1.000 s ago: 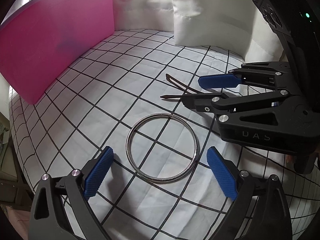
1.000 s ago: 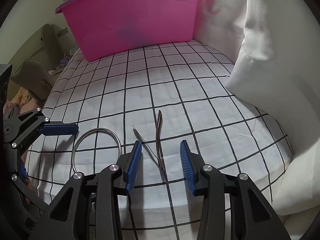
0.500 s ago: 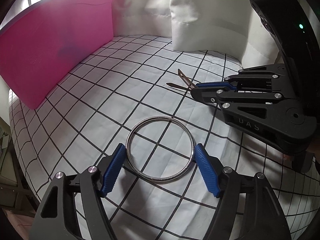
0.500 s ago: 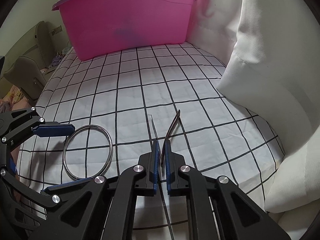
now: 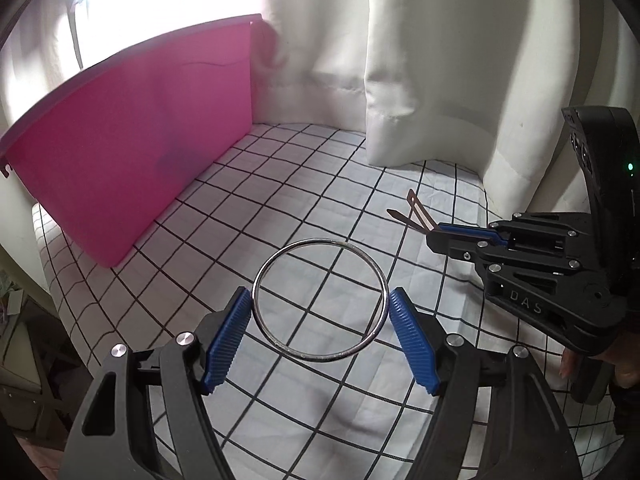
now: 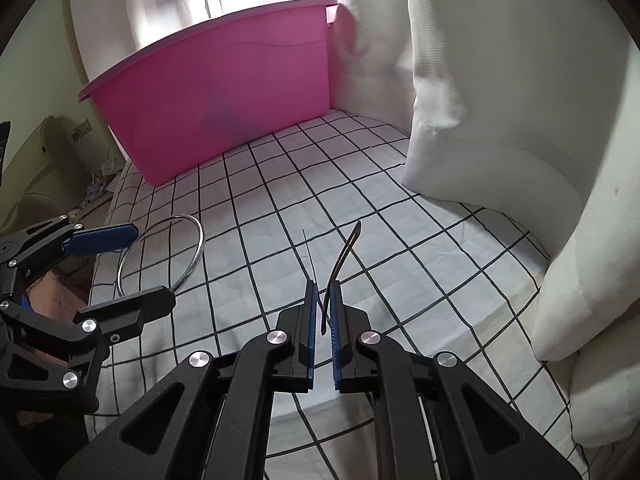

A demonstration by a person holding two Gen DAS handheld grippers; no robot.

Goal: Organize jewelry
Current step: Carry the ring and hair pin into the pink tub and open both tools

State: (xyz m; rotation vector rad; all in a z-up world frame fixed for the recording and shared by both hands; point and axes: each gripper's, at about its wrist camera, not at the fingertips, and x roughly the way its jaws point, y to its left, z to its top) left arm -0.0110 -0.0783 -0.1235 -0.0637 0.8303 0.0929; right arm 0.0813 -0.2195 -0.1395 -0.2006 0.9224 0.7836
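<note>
white checked cloth (image 5: 304, 200) is spread over the surface, with a pink bin (image 6: 224, 108) set at its far edge against pale curtains (image 6: 500, 100). the silver bangle (image 5: 320, 300) could be sprung out of the left gripper (image 5: 320, 332), since it is pinched only across its thin rim by widely spread pads, and the hair clip (image 6: 336, 264) could be twisted loose (it is caught just at its base). the clip is clamped by the right gripper (image 6: 323, 318), pressed nearly together, and both pieces are held above the cloth, well short of the bin.
</note>
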